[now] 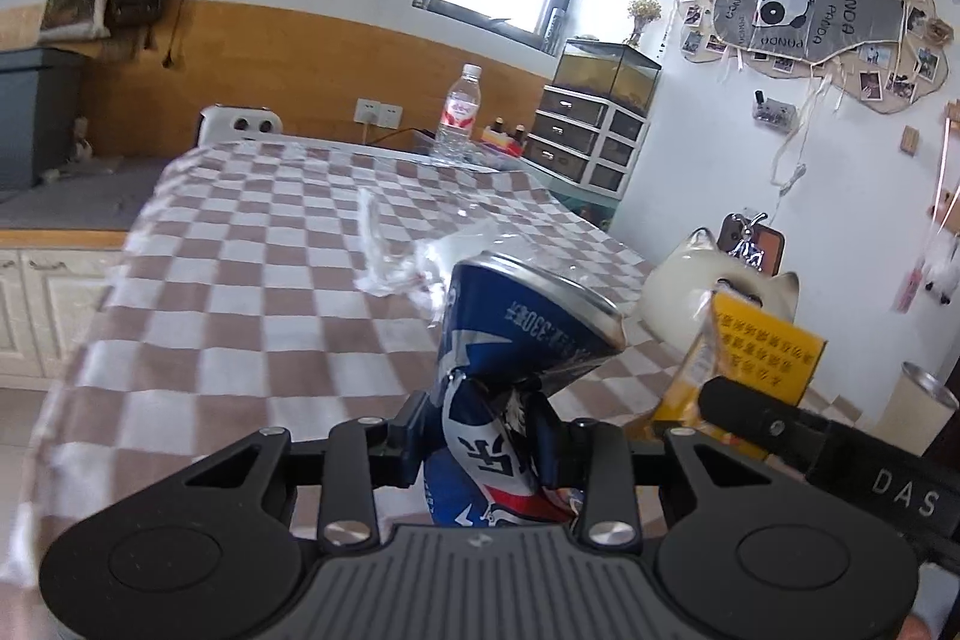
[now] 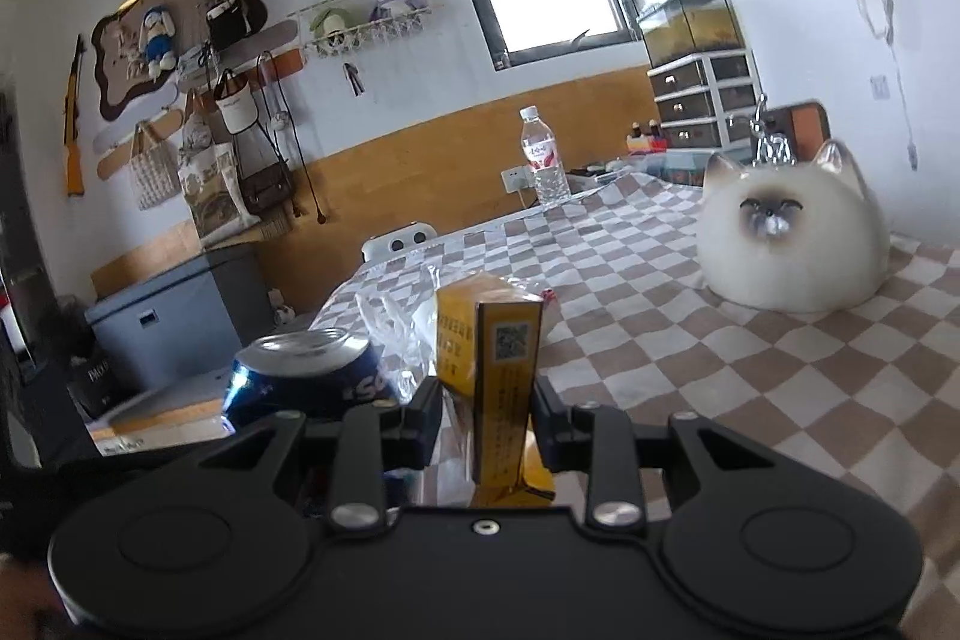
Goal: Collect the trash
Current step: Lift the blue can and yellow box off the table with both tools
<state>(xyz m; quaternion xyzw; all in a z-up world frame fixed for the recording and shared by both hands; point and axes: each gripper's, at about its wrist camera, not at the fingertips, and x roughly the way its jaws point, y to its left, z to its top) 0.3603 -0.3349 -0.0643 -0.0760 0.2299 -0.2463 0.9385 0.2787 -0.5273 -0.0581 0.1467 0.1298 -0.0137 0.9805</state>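
Note:
My left gripper (image 1: 480, 430) is shut on a crushed blue can (image 1: 522, 334), held tilted above the checkered tablecloth (image 1: 252, 280). My right gripper (image 2: 486, 424) is shut on a yellow carton pack (image 2: 501, 358), held upright. The yellow pack (image 1: 744, 358) and the right gripper's finger (image 1: 774, 424) also show at the right of the left wrist view. The can (image 2: 300, 376) shows at the left of the right wrist view. A crumpled clear plastic wrap (image 1: 396, 256) lies on the cloth beyond the can; it also shows in the right wrist view (image 2: 396, 334).
A water bottle (image 1: 459, 112) stands at the table's far edge. A white cat-shaped figure (image 2: 792, 232) sits on the table at the right. A white cup (image 1: 918, 406) stands at the far right. A grey bin (image 2: 174, 310) stands on the floor at the left.

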